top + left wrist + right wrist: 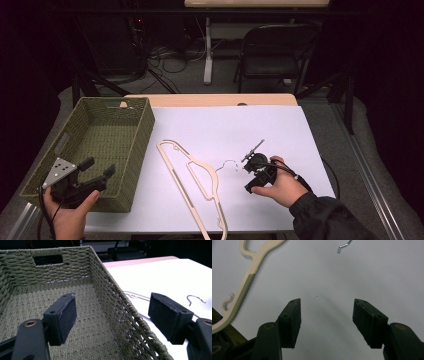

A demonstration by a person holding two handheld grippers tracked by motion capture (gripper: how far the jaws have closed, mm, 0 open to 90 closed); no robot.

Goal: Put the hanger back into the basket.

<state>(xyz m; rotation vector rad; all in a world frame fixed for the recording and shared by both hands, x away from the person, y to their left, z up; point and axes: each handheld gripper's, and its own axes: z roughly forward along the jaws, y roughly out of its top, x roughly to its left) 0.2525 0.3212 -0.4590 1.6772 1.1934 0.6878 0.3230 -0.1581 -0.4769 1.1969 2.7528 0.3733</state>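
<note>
Listing near to far, per high view.

1. Left tongs (pixel 97 169): held in left hand (pixel 70 210) at near-left edge of tabletop (pixel 280 125), just above near wall of basket. Jaws wide, nothing between. In left gripper view they straddle basket's right wall: one pad (pixel 62 317) over the inside, other pad over the sheet side. No contact seen.

2. Right tongs (pixel 254 156): held in right hand (pixel 277 187), dark sleeve (pixel 330 220), near-right on white sheet (pixel 260 130). Jaws wide, empty, just been closing a bit then easing back; nothing between them. Right gripper view: pads (pixel 292 320) hover over bare sheet, hanger off to upper left.

3. Hanger (pixel 192 182): cream plastic, lying flat on sheet, centre-near, betw. basket and right tongs; one end runs to near edge of tabletop. Wire hook (pixel 230 164) points toward right tongs, near but apart. Not touched by either tongs.

4. Basket (pixel 135 140): green woven, rect., left side of tabletop, cut-out handle in far wall. Interior empty as far as seen.

5. Background: folding chair (pixel 272 52), cables on floor, dark.
</note>
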